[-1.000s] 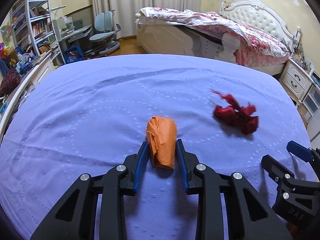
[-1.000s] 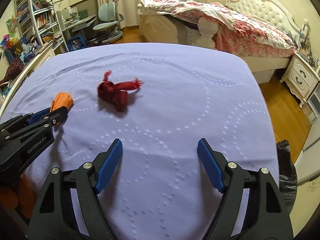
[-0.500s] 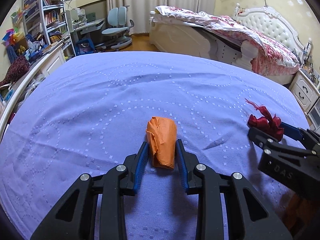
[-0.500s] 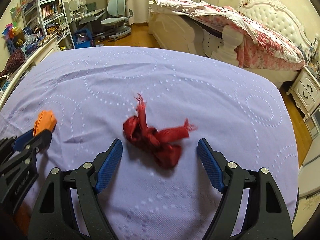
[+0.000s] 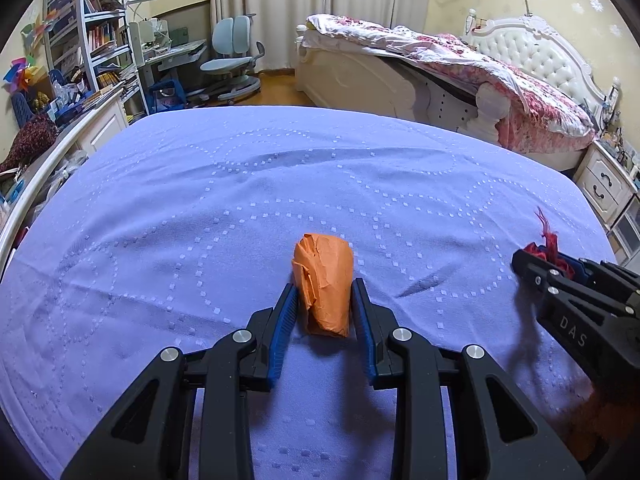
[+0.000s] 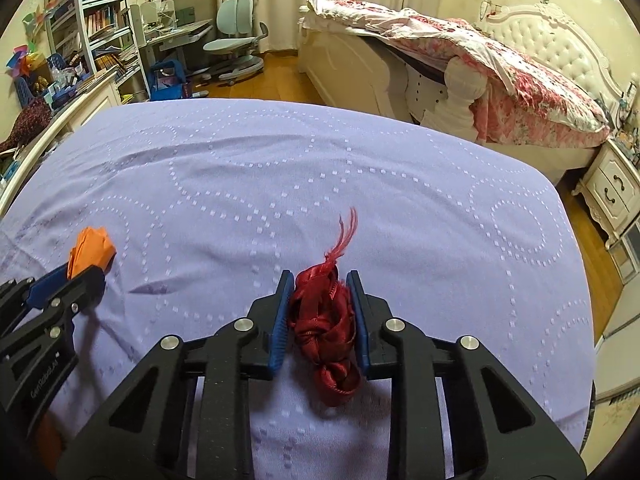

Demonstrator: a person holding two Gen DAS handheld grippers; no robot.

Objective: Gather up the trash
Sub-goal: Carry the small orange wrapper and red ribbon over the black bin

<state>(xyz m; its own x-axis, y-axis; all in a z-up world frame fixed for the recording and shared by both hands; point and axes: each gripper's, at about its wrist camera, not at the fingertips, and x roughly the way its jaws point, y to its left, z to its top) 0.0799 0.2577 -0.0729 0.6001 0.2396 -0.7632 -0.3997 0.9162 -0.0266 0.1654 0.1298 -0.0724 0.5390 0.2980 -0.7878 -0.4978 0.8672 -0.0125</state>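
My left gripper (image 5: pixel 322 300) is shut on a crumpled orange paper wad (image 5: pixel 325 282), held just over the purple bedsheet (image 5: pixel 280 184). My right gripper (image 6: pixel 320 292) is shut on a bundle of dark red ribbon (image 6: pixel 324 320), its frayed end sticking up past the fingertips. In the left wrist view the right gripper (image 5: pixel 560 272) shows at the right edge with red ribbon (image 5: pixel 546 240) in it. In the right wrist view the left gripper (image 6: pixel 76 280) shows at the left with the orange wad (image 6: pixel 90 248).
The purple sheet (image 6: pixel 360 168) covers a bed with a white rail (image 5: pixel 48 168) on the left. Beyond it stand a second bed (image 5: pixel 460 64), a desk chair (image 5: pixel 232 56), bookshelves (image 5: pixel 92 40) and a nightstand (image 5: pixel 604 188). Wooden floor (image 6: pixel 592 240) lies to the right.
My right gripper moved left over the red ribbon and shut on it. My left gripper kept hold of the orange wad while its view swung right.
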